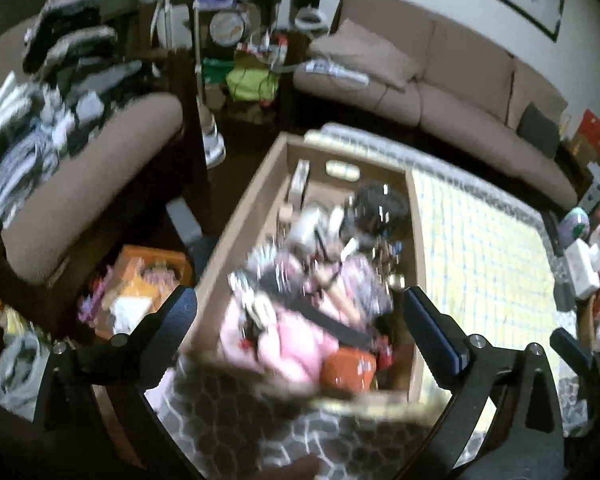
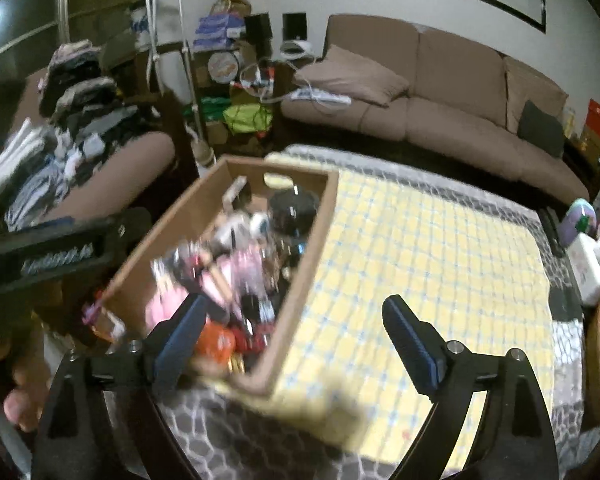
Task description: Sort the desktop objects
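Cardboard box (image 1: 256, 196), brown, open-topped, long and rectangular, resting on the left part of the surface (image 2: 420, 248) over a yellow checked cloth. Filled to a heap with mixed small objects (image 1: 320, 264): pink items, a black round item at the far end, an orange-red piece at the near end. Contents blurred.

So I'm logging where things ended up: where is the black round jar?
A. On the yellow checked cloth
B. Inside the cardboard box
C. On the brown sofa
B: the black round jar sits inside the cardboard box, near its far end among the other items.
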{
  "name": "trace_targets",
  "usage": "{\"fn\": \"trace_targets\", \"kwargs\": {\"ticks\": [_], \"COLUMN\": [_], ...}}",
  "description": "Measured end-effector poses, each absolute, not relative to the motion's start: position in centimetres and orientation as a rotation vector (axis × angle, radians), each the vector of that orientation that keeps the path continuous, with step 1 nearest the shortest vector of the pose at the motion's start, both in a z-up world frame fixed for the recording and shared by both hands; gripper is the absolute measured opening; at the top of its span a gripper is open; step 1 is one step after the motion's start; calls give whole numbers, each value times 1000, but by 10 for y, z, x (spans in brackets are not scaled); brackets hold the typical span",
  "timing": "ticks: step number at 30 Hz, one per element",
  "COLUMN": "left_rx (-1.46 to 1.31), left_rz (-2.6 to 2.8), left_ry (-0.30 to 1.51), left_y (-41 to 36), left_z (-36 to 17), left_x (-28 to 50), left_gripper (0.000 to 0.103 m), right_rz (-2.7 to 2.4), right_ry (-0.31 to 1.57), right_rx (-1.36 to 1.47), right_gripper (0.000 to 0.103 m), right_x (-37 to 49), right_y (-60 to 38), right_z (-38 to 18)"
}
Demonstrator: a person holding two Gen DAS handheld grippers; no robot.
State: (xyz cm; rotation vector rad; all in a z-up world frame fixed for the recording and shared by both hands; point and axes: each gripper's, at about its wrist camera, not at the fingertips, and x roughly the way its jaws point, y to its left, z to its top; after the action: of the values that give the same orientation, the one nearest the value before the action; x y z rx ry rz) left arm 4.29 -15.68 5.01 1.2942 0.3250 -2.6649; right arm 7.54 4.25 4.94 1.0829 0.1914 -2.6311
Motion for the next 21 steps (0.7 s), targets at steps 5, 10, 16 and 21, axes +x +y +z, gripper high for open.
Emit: {"fn": "trace_targets", "kwargs": {"ticks": [5,10,16,21], "left_rx": [1271,1269,1221,1058], "left_rz": [-2664,-2686,-2720,-2711], "left_ry": [262,260,205,-34], "left_y": [-146,-138,-124,-97], "left_z": [44,39,40,56], "left_x": [83,125,161,183], "left_gripper": [102,102,102,102], "right_rz": [-2626,-2645,-2620,-2624], "right_ry": [257,281,123,177], "right_rx": [1078,1073,1069,1036], "right_gripper": [92,94,96,101], "right_x": [116,149,184,205], "right_y": [54,70,91,90], "right_z": [39,44,54,65]}}
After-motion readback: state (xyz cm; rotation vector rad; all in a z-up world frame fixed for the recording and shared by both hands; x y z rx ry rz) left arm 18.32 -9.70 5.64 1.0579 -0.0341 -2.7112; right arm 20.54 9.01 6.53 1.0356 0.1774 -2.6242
